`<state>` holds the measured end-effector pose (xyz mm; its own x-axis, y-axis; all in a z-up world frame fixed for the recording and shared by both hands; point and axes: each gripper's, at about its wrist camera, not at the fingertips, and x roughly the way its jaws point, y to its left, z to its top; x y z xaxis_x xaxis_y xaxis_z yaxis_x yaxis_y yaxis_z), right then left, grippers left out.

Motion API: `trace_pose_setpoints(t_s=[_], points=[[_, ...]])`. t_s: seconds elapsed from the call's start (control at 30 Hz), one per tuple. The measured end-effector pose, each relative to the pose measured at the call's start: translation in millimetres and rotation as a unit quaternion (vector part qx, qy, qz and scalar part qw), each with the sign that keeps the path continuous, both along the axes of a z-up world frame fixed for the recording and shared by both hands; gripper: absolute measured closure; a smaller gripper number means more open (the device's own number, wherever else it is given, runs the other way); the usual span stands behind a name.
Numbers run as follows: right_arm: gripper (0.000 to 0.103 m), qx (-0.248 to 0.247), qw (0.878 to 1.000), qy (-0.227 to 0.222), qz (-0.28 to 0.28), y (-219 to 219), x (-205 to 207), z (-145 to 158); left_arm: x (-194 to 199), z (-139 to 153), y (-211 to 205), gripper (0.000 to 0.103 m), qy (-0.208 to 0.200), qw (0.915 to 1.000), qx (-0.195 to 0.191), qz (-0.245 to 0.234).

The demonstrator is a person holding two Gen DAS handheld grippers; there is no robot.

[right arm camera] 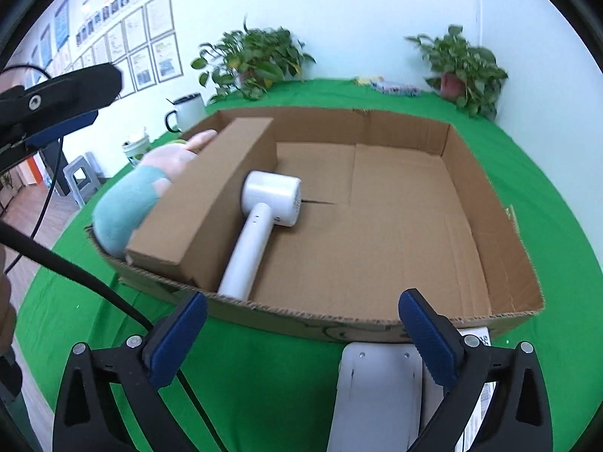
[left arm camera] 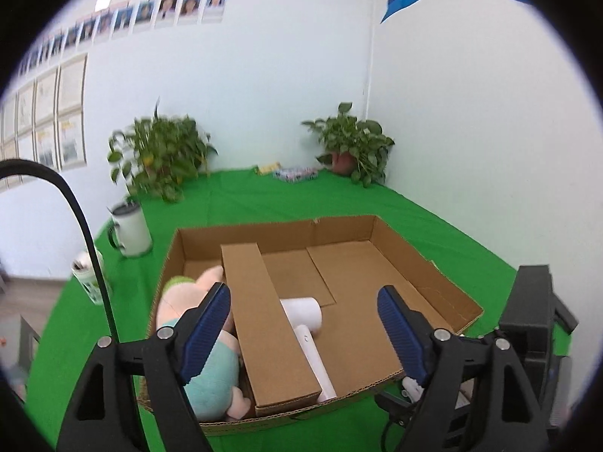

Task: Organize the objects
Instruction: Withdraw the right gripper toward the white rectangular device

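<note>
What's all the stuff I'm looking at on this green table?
cardboard tray: one, brown, centre of the green table
long box: one, brown, inside tray, left part
hair dryer: one, white, in tray beside long box
plush toy: one, pink and teal, tray's left edge
potted plants: two, green, back of table
mug: one, white, left of tray
white device: one, in front of tray
left gripper: black, blue pads, open, empty
right gripper: same, open, empty
</note>
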<state>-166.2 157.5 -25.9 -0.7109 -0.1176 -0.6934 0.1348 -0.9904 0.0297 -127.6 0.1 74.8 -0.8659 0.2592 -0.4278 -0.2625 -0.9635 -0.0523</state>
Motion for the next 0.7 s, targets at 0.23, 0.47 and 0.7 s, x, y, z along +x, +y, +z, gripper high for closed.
trace_pose_setpoints(t_s=[0.23, 0.47, 0.7], points=[[0.001, -0.022, 0.999, 0.045, 0.022, 15, 33, 9, 24, -5, 10, 0.022, 0.021, 0.9996, -0.013, 0.015], [0.001, -0.111, 0.989, 0.011, 0.100, 39, 85, -11, 50, -36, 20, 0.022, -0.023, 0.9993, -0.021, -0.021], [0.001, -0.098, 0.990, -0.017, 0.103, 42, 105, -36, 45, -84, 32, 0.022, -0.126, 0.9899, 0.036, -0.053]])
